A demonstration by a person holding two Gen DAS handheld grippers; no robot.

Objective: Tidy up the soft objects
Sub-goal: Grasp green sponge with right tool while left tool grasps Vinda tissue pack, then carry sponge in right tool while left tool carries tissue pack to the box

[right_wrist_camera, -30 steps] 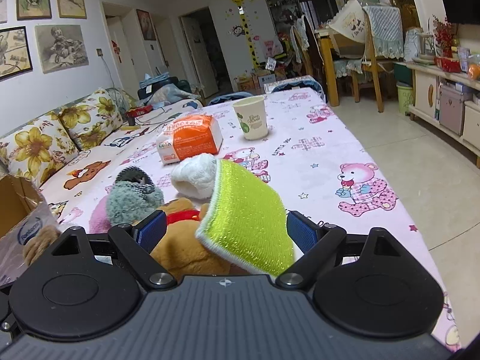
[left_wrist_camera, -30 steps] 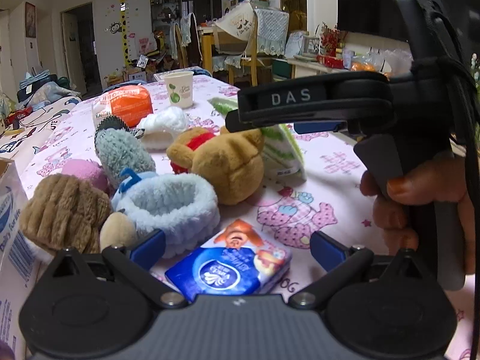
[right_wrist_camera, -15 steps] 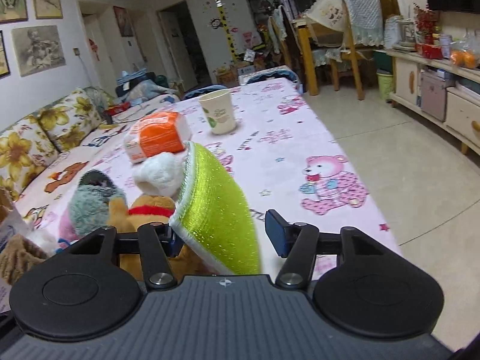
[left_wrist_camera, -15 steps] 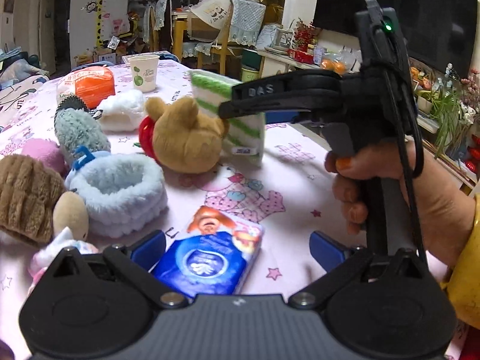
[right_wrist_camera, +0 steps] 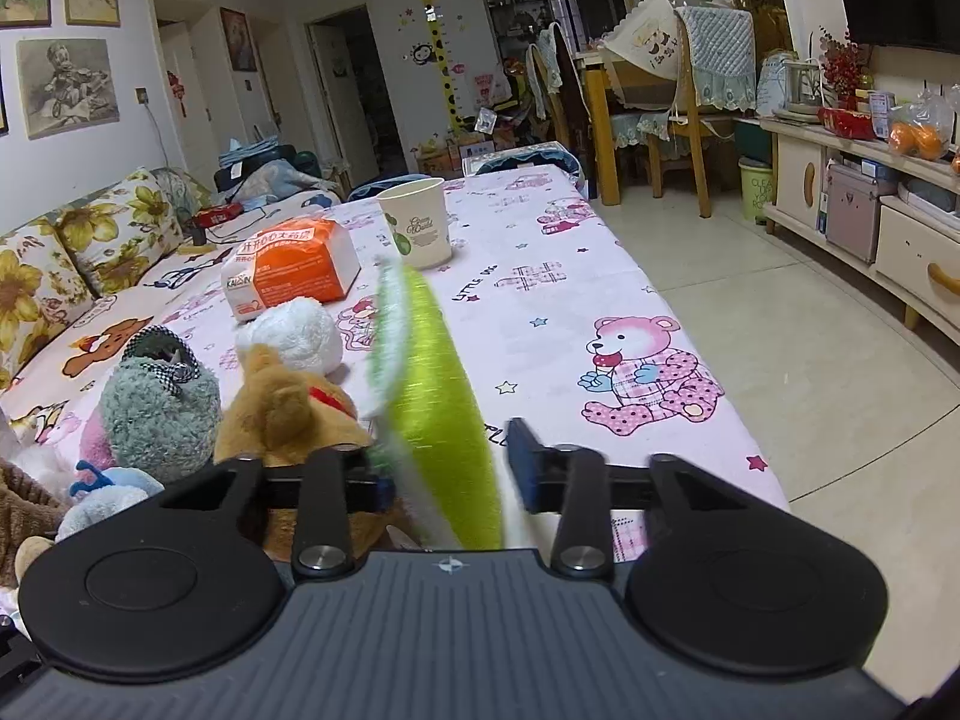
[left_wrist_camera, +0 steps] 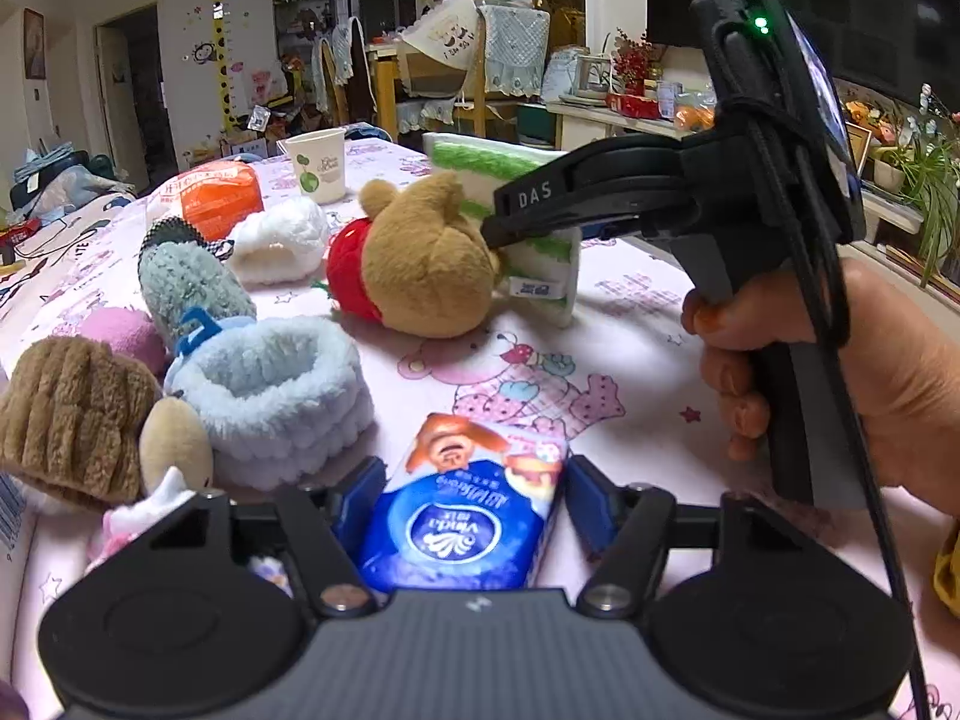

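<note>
Now the right tool (right_wrist_camera: 447, 471) is narrowed onto the green-and-white sponge cloth (right_wrist_camera: 435, 396), tipped upright since a second ago; the left tool (left_wrist_camera: 468, 495) brackets a blue tissue pack (left_wrist_camera: 465, 516), grip uncertain.

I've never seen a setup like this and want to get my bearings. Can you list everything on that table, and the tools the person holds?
Table: one, pink cartoon-print cloth.
Tissue pack: one, blue, between the left gripper's fingers, nearest edge.
Green sponge: one, green and white, on edge in the right gripper.
Bear plush: one, tan with red, centre, beside the sponge.
Fluffy band: one, pale blue, front left.
Brown plush: one, far left.
Grey-green plush: one, left.
White plush: one, behind the bear.
Orange package: one, orange and white, far side.
Paper cup: one, white with green print, far side.
Left gripper: one, black, blue pads.
Right gripper: one, black, blue pads.
</note>
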